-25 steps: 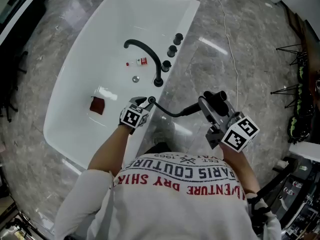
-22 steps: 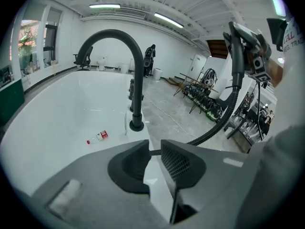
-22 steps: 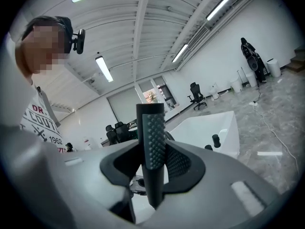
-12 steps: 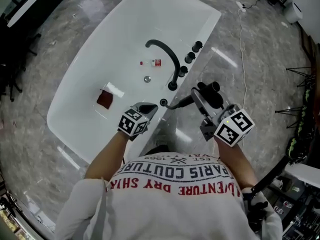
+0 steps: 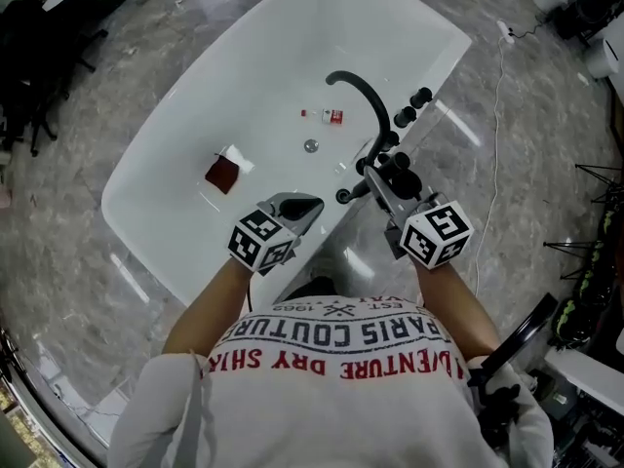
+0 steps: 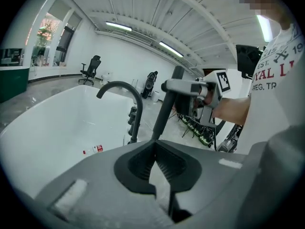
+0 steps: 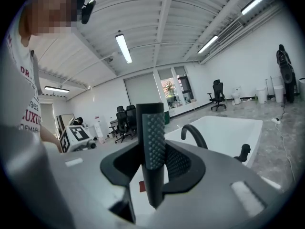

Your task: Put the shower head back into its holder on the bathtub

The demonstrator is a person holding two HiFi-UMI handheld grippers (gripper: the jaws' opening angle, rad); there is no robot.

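Left tongs (image 5: 307, 206) are pinched right together with nothing in them, hovering over the near rim of the tub (image 5: 244, 76). Out beyond their tips, down in the tub, lies a red piece (image 5: 223, 174), with the drain (image 5: 310, 145) and a small bottle (image 5: 327, 115) further off to the right. From the left gripper view the closed tips (image 6: 155, 151) point at the curved black faucet (image 6: 125, 92), and the shower head (image 6: 167, 106) slants up just to the right of them. Between the two tongs, on the rim, sits the small black holder (image 5: 343, 196). Over to the right tongs (image 5: 388, 175): they're partly spread and clamped on the shower head (image 7: 153, 142), upright, nubbed face showing. Its lower end is near the holder; seated or not, can't tell. Faucet and knobs (image 5: 409, 105) lie just past those tongs.
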